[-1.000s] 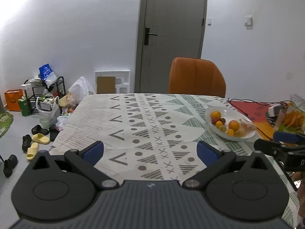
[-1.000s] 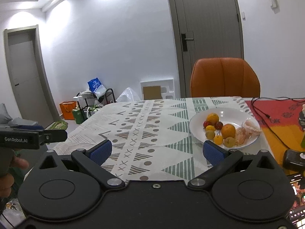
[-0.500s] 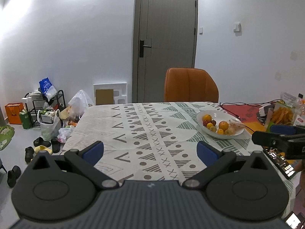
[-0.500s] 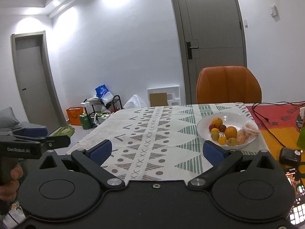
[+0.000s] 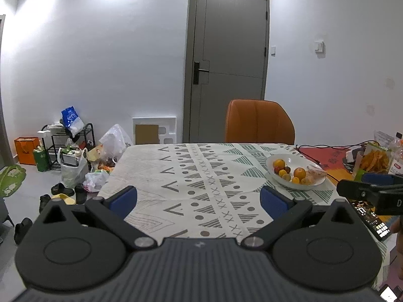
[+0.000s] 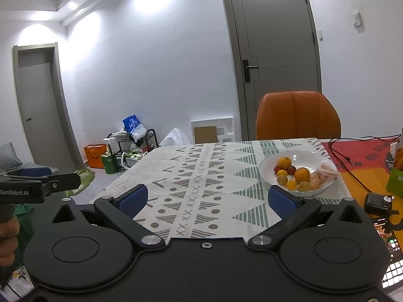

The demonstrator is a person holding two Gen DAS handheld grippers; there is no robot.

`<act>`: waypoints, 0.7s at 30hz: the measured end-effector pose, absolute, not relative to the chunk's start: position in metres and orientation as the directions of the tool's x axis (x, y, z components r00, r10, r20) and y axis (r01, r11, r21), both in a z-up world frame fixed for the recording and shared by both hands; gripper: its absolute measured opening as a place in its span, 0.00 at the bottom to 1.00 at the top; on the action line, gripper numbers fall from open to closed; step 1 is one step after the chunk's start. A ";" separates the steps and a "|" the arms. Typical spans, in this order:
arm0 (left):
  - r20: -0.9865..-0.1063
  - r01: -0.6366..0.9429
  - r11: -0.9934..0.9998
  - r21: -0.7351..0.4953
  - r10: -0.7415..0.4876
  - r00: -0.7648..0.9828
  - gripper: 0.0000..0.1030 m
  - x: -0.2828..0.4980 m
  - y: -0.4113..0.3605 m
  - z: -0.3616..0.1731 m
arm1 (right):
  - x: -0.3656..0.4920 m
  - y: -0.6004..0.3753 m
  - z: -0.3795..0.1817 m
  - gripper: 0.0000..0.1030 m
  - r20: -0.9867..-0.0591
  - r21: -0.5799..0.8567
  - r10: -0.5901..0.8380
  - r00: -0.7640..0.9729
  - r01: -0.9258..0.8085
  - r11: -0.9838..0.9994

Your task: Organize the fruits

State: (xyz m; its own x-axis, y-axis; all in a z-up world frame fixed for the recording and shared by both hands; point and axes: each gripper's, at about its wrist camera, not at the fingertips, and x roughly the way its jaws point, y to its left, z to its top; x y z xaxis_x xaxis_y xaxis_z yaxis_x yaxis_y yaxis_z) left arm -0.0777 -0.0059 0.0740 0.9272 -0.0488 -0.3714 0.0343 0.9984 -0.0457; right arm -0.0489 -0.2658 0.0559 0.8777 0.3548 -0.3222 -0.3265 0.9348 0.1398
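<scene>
A white bowl [image 5: 282,159] [image 6: 312,157] stands on the right part of the patterned tablecloth [image 5: 201,176] [image 6: 201,176]. It holds oranges [image 5: 299,173] [image 6: 302,175], small red and yellow fruits [image 6: 282,173] and peeled segments [image 6: 325,173]. My left gripper [image 5: 199,200] is open over the near table edge, well short of the bowl, with nothing between its blue pads. My right gripper [image 6: 207,198] is open too, its right finger just in front of the bowl. Each gripper shows at the edge of the other's view.
An orange chair [image 5: 259,125] [image 6: 298,115] stands behind the table before a grey door [image 5: 226,63]. Black cables [image 6: 347,161], a phone [image 5: 370,214], snack packets [image 5: 375,157] and a black device [image 6: 377,202] lie at the table's right. Bags, shoes and a rack [image 5: 68,151] clutter the floor at left.
Both grippers have drawn back and risen from the table, so the bowl looks smaller and farther away. Both have stayed open and empty.
</scene>
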 end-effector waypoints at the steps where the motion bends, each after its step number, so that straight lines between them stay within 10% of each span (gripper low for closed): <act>1: -0.373 0.035 0.998 -0.044 -0.048 0.927 1.00 -0.078 -0.007 0.074 | -0.049 -0.267 0.056 1.00 -0.323 0.141 0.351 0.879 -0.322 0.936; 21: -0.391 0.042 0.998 -0.045 -0.056 0.919 1.00 -0.077 -0.006 0.071 | -0.048 -0.269 0.053 1.00 -0.327 0.156 0.345 0.880 -0.310 0.938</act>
State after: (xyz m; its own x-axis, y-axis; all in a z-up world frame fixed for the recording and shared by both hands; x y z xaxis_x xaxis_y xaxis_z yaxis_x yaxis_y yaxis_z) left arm -0.0765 -0.0064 0.0714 0.9186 -0.0562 -0.3911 0.0419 0.9981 -0.0451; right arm -0.0477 -0.2687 0.0529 0.8798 0.3449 -0.3272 -0.3098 0.9380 0.1557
